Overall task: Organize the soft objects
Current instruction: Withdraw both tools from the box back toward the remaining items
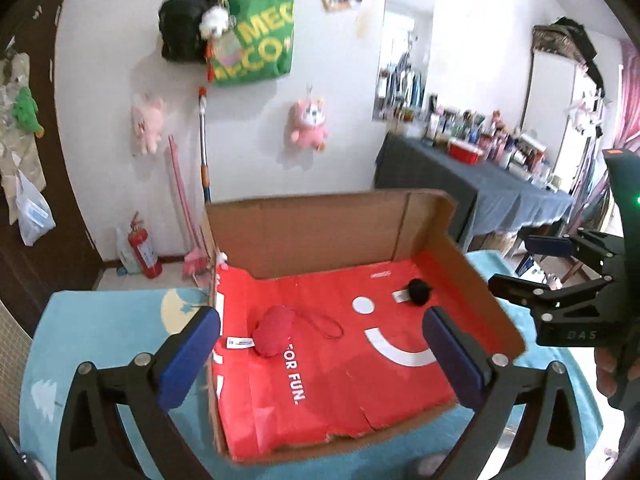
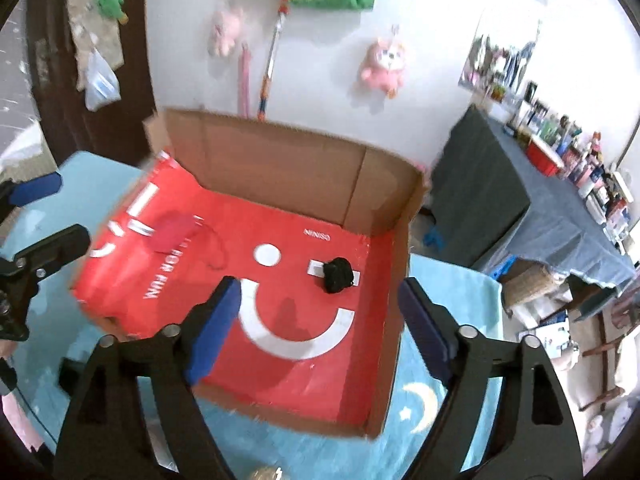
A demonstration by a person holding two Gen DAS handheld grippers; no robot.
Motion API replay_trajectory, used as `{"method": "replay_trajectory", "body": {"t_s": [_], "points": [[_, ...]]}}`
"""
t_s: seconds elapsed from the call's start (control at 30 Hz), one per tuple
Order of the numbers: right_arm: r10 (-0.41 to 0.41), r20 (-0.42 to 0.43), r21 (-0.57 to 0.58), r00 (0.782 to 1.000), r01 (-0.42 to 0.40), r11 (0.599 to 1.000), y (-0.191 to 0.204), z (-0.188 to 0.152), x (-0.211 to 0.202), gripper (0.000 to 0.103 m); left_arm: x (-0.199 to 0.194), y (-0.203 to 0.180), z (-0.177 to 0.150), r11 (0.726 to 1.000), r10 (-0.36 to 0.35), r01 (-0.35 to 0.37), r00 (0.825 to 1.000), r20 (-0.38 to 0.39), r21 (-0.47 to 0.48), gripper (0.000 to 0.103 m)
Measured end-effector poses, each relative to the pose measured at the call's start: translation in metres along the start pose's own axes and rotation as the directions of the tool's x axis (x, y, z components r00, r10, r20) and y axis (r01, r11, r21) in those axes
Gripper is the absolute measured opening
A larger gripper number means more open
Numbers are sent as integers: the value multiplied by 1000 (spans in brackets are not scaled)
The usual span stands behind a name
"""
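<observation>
A cardboard box (image 1: 320, 232) (image 2: 280, 168) lined with a red printed bag stands on a light-blue cloth. Inside, a red soft pouch (image 1: 274, 330) (image 2: 172, 234) with a cord lies at the left. A small black soft toy (image 1: 418, 290) (image 2: 338, 274) lies at the right, beside a white label. My left gripper (image 1: 320, 356) hangs open above the box's near side, nothing between its blue pads. My right gripper (image 2: 320, 328) is open over the box, with its jaws bare. It also shows at the right edge of the left wrist view (image 1: 528, 260).
The blue cloth (image 1: 100, 340) (image 2: 440, 400) covers the surface under the box. A table with a grey cloth (image 1: 480, 188) (image 2: 540, 208) holds several bottles at the right. Plush toys (image 1: 306, 124) and bags hang on the white wall. A fire extinguisher (image 1: 142, 248) stands on the floor.
</observation>
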State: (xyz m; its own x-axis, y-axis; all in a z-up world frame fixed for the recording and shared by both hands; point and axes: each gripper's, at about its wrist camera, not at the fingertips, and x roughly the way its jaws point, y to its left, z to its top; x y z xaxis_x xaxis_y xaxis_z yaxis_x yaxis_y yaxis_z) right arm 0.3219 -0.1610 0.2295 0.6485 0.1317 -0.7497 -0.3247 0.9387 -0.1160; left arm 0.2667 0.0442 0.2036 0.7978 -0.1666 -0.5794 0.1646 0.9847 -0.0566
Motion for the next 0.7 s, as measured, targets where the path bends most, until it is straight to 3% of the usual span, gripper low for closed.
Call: {"method": "replay_trajectory", "body": {"t_s": [0.23, 0.43, 0.7], "points": [[23, 160, 19, 987, -26, 999, 8, -35, -82, 88, -78, -25, -27, 1000, 11, -14, 989, 150, 21, 103], [0, 251, 13, 968, -4, 1000, 24, -77, -130, 88, -130, -42, -56, 999, -34, 32, 973, 226, 12, 103], [-8, 359, 53, 933, -12, 999, 42, -138, -183, 89, -179, -61, -103, 999, -29, 22, 955, 295, 28, 103]]}}
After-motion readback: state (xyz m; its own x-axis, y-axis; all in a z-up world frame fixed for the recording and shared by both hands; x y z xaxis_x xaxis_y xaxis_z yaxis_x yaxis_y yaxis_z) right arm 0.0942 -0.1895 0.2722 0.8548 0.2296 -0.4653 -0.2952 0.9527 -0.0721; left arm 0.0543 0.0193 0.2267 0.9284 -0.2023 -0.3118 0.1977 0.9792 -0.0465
